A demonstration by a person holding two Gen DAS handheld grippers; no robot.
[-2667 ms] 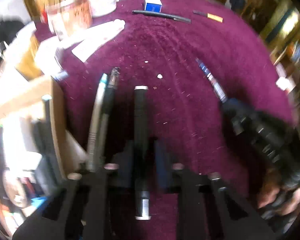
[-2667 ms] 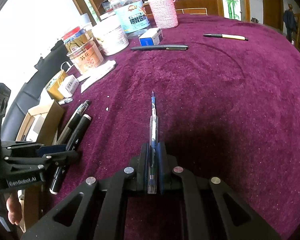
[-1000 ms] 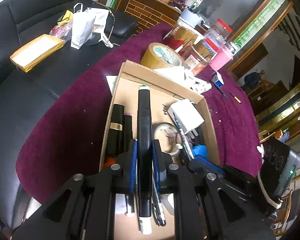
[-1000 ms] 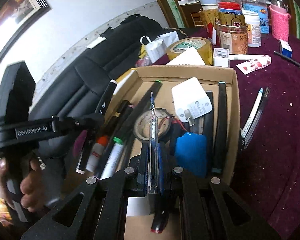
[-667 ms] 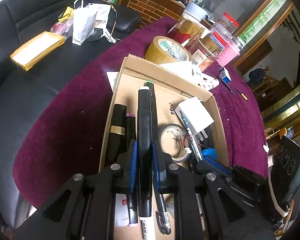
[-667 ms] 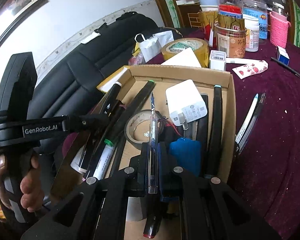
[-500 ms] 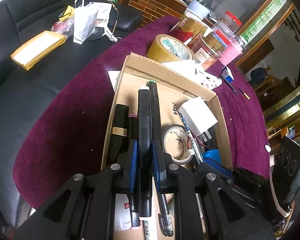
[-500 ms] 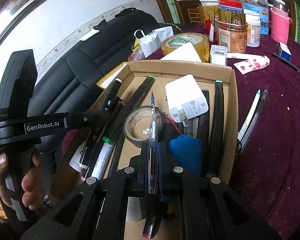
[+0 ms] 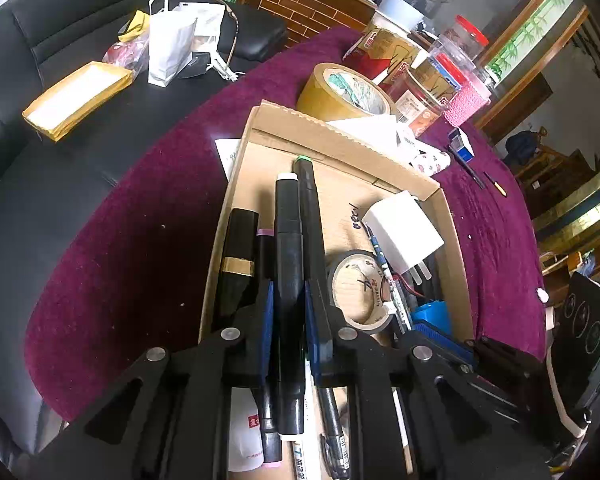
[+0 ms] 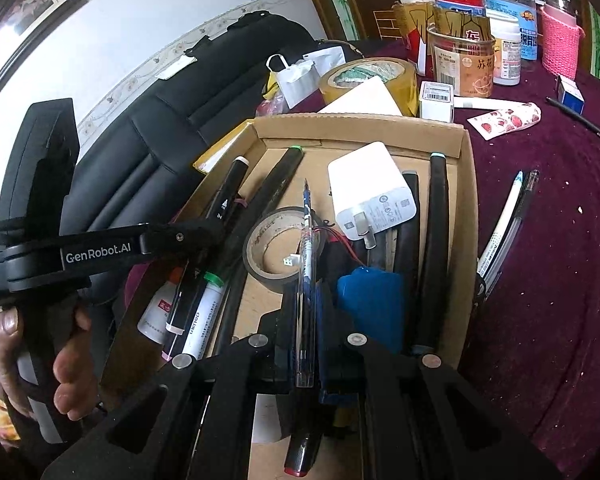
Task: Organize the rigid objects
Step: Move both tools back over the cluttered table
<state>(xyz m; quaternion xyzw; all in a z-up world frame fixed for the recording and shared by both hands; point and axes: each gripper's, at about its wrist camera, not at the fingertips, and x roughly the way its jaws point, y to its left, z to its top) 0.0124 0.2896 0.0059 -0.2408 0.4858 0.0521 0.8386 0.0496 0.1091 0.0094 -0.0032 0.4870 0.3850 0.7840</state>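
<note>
Starting at the left: the left gripper [image 9: 288,320] is seen with its fingers [image 9: 265,320] pinching a black marker [image 9: 288,264] around mid-barrel, so the white-capped tip sticks out well forward. The marker is held lengthwise over the left side of the cardboard box [image 9: 342,136], lined up with the markers already laid in there, a fat black one with a gold band [image 9: 238,256] and a green-tipped one [image 9: 310,208]. That alignment is probably on purpose: released like that, it should drop in parallel to its neighbours instead of landing crosswise.

Moving right, a roll of tape [image 10: 278,252], a white charger [image 10: 370,194] and a blue pack [image 10: 370,300] are packed into the middle of the box, which leaves little free floor there.

Further right, the right gripper [image 10: 305,332] has its fingers [image 10: 282,332] clamped on a clear ballpoint pen [image 10: 306,240], tip pointing forward over the tape roll. It's held above the clutter, likely because a gap has to be picked before it can be let go; dropped right here, it'd probably end up resting on the tape roll.

Out on the maroon worktop [image 10: 560,280], just beside the box's right wall, two more pens [image 10: 512,216] are lying loose, so the sorting isn't done yet.
</note>
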